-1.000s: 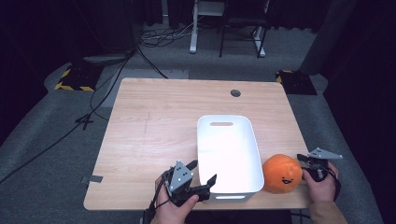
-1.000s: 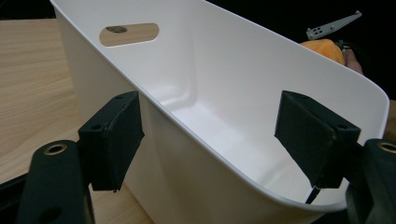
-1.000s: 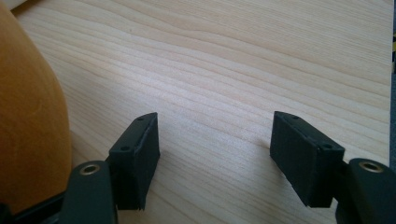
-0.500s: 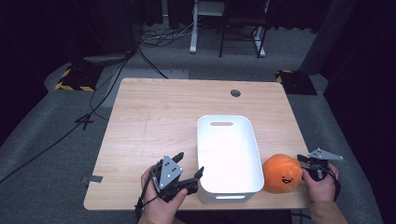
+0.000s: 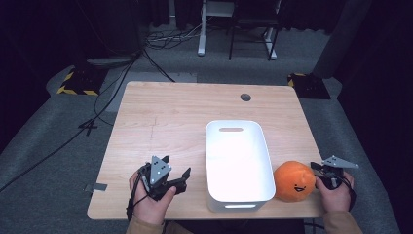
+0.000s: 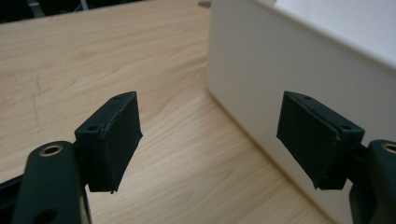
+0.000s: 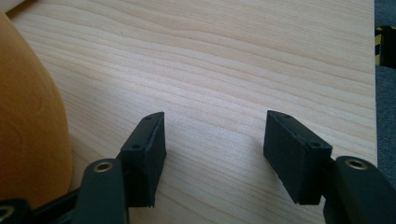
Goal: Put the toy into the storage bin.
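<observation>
A white rectangular bin (image 5: 237, 163) stands on the wooden table (image 5: 180, 117) near its front edge, and its side wall (image 6: 299, 79) rises close on the right in the left gripper view. An orange plush ball with a small face (image 5: 293, 181) lies just right of the bin; its orange side (image 7: 28, 126) shows at the left in the right gripper view. My left gripper (image 5: 176, 175) sits left of the bin, open and empty (image 6: 210, 140). My right gripper (image 5: 319, 169) rests right of the plush, open with bare wood between its jaws (image 7: 212, 154).
A round cable hole (image 5: 245, 97) sits near the table's far edge. Cables (image 5: 112, 87) trail across the grey floor at the left, and chair legs (image 5: 234, 34) stand beyond the table. Yellow-black floor markers (image 5: 75, 83) lie at both far corners.
My left gripper has drawn back to the left, away from the bin's front corner. The right gripper and the plush have stayed where they were.
</observation>
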